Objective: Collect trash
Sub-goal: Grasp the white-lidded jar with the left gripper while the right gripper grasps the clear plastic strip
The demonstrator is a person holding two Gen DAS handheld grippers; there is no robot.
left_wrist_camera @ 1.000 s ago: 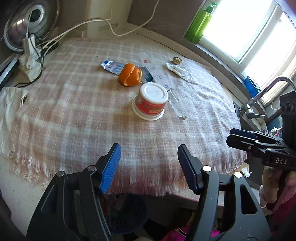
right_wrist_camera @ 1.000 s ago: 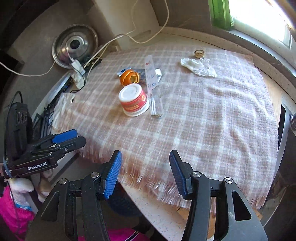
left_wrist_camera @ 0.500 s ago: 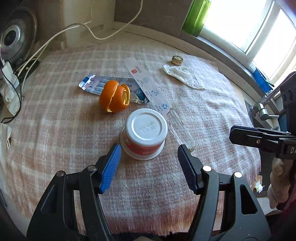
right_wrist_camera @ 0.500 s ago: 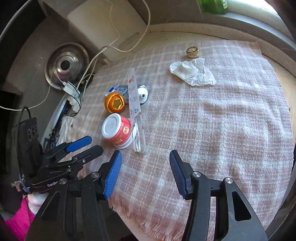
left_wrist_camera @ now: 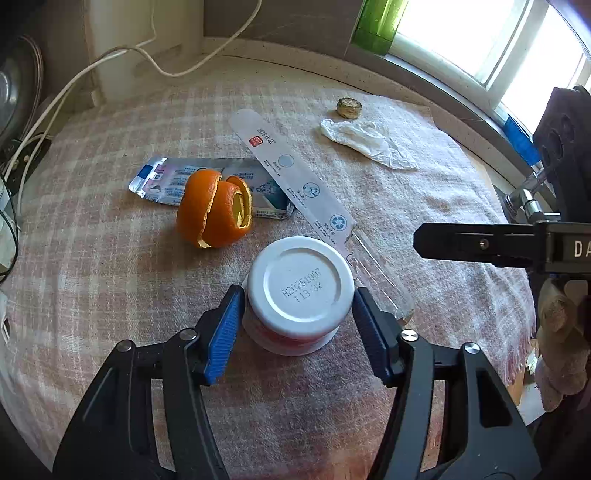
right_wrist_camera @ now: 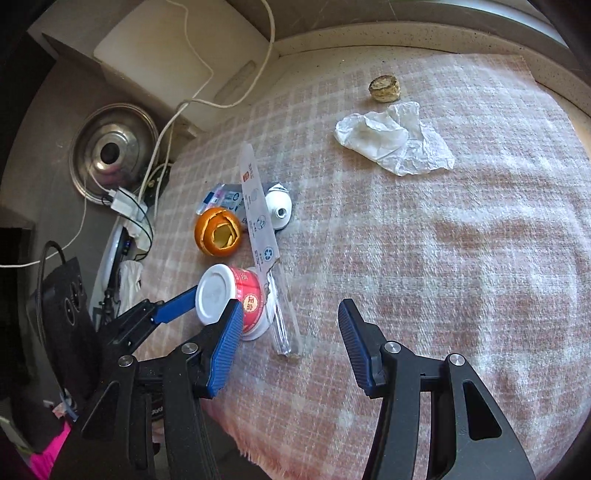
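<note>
An upside-down white and red cup stands on the plaid cloth. My left gripper straddles the cup, jaws closing, blue pads right at its sides; a press does not show. The cup and one left finger also appear in the right wrist view. My right gripper hangs open above a clear plastic sleeve beside the cup. An orange peel, a foil packet, a long white wrapper, a crumpled tissue and a gold cap lie farther back.
A green bottle stands on the window sill. White cables and a power strip run along the left edge by a metal lid. A tap is at the right. A small white tube end lies by the wrapper.
Both grippers moved forward and down over the cloth. My left gripper came down around the cup and its jaws narrowed. My right gripper rolled and now sits near the plastic sleeve.
</note>
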